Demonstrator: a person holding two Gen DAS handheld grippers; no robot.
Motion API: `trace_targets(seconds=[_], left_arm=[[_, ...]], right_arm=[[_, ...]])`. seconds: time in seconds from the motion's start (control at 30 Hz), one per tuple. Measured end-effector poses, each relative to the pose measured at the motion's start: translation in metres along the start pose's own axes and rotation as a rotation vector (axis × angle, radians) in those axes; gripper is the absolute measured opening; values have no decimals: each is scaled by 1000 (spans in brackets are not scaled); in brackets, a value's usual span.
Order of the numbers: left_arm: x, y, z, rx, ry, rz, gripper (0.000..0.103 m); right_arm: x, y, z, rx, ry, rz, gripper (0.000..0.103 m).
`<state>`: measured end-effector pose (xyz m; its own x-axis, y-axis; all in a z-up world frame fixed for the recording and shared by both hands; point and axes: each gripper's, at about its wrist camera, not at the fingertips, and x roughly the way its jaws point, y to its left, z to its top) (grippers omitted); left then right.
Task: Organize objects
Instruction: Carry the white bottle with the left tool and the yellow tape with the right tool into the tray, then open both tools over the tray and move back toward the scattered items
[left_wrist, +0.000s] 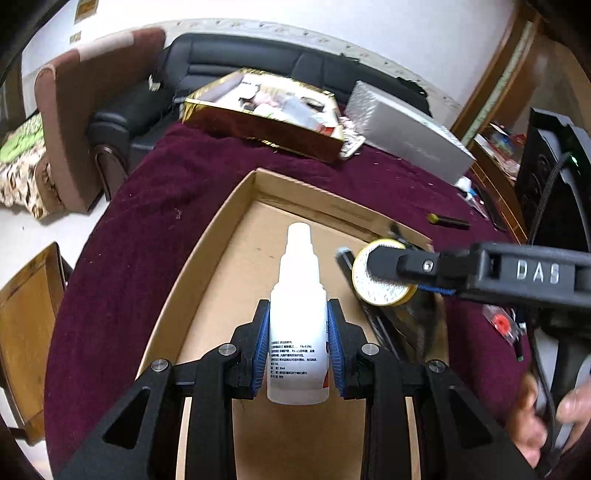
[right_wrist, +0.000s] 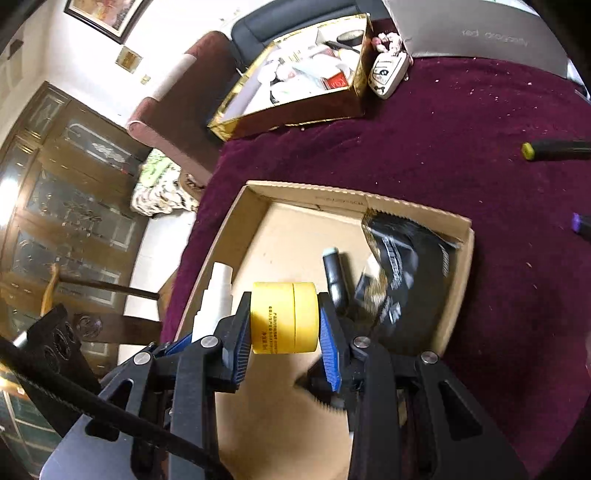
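My left gripper (left_wrist: 298, 321) is clamped on a white dropper bottle (left_wrist: 297, 325), nozzle pointing away from me, hanging over the open floor of the cardboard tray (left_wrist: 207, 254). To its right, my right gripper (right_wrist: 283, 325) pinches a yellow round tin (right_wrist: 284, 317) across its flat faces, also above the tray. Neither item is set down yet, as far as I can judge. Already lying in the tray's right half are a black foil pouch (right_wrist: 406, 266) and a dark marker-like tube (right_wrist: 334, 273). Still out on the maroon cloth (right_wrist: 461, 147) are a yellow-tipped black pen (right_wrist: 554, 149) and something purple (right_wrist: 581, 223) at the edge, so I reckon the sorting is partway through.
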<state>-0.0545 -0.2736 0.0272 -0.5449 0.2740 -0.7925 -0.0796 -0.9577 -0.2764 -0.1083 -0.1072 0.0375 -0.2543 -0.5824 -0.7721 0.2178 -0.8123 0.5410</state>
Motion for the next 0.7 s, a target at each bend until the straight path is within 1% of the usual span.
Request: trace_targets(seconds=[0.17,0.27,0.33,0.4,0.5,0.57,0.6,0.63,0.67,0.7], left_arm=[[19,9,9,-35,18,-2,25],[25,12,9,-69,12,-17,25],[27,13,9,-100,14,-37,25],[27,16,10,-131,19,-62,26],[20,18,8,-178,-3,-68,26],[9,19,3,-210,-36,-57,26],[1,17,-1,-224,-68,-65,27],[-8,13,-7,-229,-101,-77,29],[-16,9,-12,-228,-130,-85,39],[-22,1,-19,-227,-162,-89,45]], right_arm=[[19,-4,12,11,6,-42,31],[24,-4,15,-7,12,-58,31],[24,-5,16,-8,7,-57,36],[21,-5,18,-9,4,-55,50],[6,-4,18,-19,-39,-48,52],[-10,-8,17,-5,-67,-33,53],[-18,-10,16,3,-79,-23,54],[-27,-13,15,10,-95,-14,56],[-39,-18,12,14,-117,-8,59],[-46,-20,10,16,-133,-9,62]])
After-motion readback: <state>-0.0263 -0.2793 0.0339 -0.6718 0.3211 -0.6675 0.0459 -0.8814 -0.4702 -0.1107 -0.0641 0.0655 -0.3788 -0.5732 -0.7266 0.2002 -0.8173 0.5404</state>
